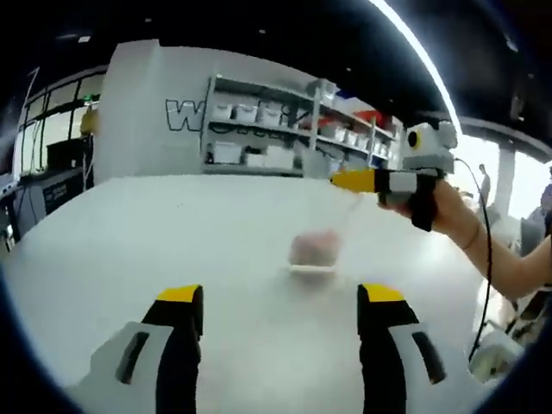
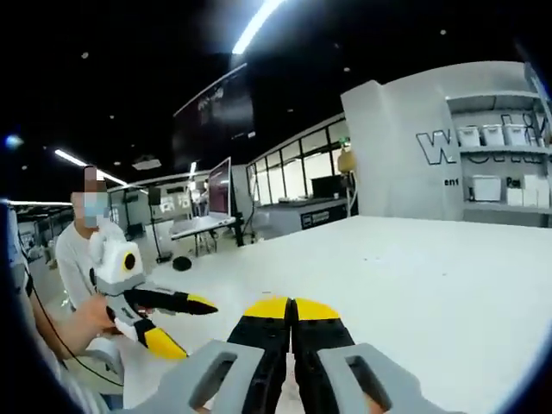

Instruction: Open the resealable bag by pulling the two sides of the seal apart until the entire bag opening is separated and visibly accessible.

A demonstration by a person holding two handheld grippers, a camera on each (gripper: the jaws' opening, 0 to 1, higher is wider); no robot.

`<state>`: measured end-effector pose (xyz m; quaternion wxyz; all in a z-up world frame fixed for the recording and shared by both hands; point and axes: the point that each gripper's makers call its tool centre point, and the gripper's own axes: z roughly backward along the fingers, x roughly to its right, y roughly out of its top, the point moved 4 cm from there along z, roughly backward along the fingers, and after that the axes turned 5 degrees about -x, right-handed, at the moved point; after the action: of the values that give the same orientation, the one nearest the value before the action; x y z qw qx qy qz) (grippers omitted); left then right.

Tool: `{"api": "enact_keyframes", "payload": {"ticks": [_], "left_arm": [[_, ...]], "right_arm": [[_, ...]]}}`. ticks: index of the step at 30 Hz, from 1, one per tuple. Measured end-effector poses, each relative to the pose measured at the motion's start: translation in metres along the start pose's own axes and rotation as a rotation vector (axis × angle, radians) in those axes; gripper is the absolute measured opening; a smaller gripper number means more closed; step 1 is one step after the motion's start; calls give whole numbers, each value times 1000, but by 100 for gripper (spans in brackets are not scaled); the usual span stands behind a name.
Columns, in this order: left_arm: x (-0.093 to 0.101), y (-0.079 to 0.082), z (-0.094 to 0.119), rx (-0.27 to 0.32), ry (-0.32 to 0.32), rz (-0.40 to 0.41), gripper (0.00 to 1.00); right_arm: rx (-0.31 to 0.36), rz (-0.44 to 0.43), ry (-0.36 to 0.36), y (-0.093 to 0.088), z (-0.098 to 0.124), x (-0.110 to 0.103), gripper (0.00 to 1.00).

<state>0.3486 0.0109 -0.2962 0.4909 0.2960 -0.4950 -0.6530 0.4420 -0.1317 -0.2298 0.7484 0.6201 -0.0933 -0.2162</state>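
Left gripper: nearest the lens in the left gripper view, its yellow-tipped jaws are standing wide apart with bare tabletop between them, holding nothing; in the right gripper view it is appearing at lower left, jaws likewise spread.
Table: white top is stretching across both views; its near edge is getting cut off by the frame.
Shelving: racks of white bins are standing behind the table, lettering on the wall beside them partly hidden; the right gripper view is cutting them off at its right edge.
Right gripper: jaws are pressing together with no gap; whether bag film is pinched between them I cannot tell. The left gripper view is showing it from the side, raised above the table in a hand.
Resealable bag: blurred, pinkish contents are lying on the table below the right gripper; its clear upper part is too faint to trace, so whether the seal is parted is unclear.
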Motion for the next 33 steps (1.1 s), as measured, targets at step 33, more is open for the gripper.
{"api": "enact_keyframes", "payload": {"ticks": [33], "left_arm": [[-20,1,-8,-18,63,-45,98]], "right_arm": [[-105,85,-124,39,-63,111,0]]}}
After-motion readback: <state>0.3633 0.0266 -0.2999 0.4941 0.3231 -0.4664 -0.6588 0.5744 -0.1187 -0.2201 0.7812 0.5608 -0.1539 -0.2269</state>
